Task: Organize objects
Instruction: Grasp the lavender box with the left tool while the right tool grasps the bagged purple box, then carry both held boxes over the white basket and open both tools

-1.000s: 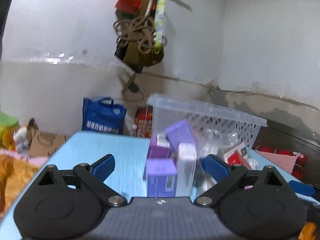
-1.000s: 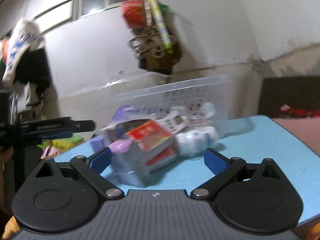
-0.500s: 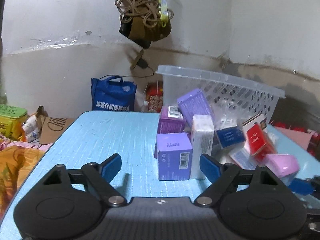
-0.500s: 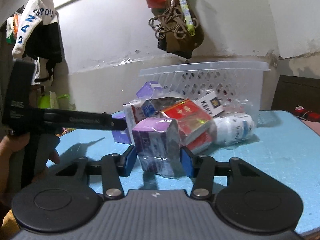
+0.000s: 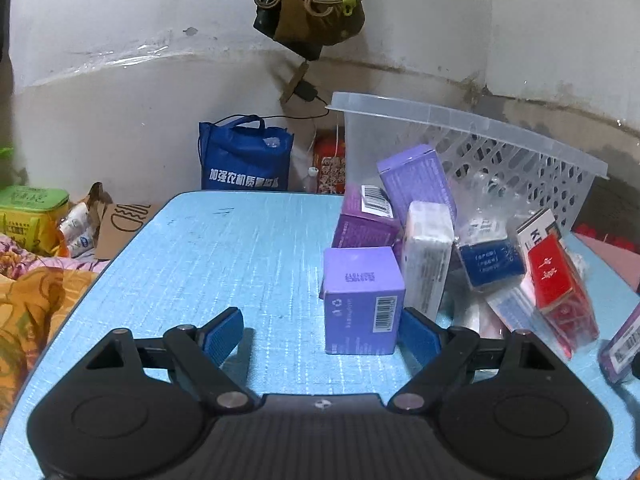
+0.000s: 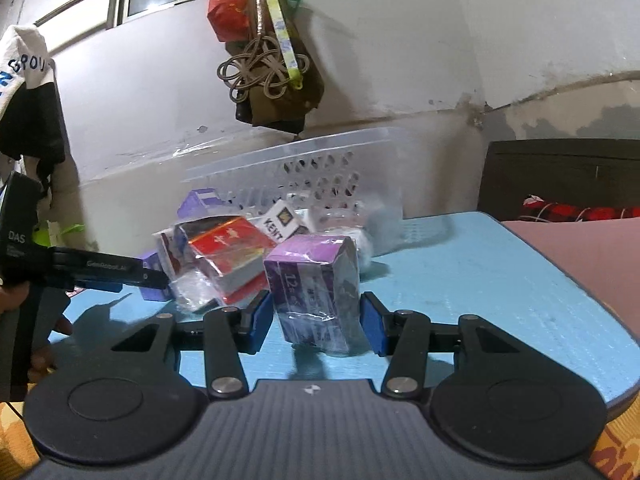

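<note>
While the clear basket [image 5: 516, 148] lay tipped on the blue table [image 5: 224, 248] with boxes spilled from it, the right gripper [image 6: 316, 322] stood closed on a purple wrapped box [image 6: 316, 288], one pad at each side. The left gripper [image 5: 320, 332] stood wide apart, clasping nothing; a lilac cube box [image 5: 362, 300] sat upright between its jaws, hard by the right pad, well clear of the left. A red box [image 5: 558, 280] leaned in the heap.

Tabletop [image 5: 224, 248]: light blue with a fine woven pattern. Basket [image 5: 520, 160]: clear plastic, perforated lattice walls. Boxes: lavender cube [image 5: 362, 300], red pack [image 5: 556, 280]; bag [image 5: 244, 160] at centre left, dark blue with white lettering.
</note>
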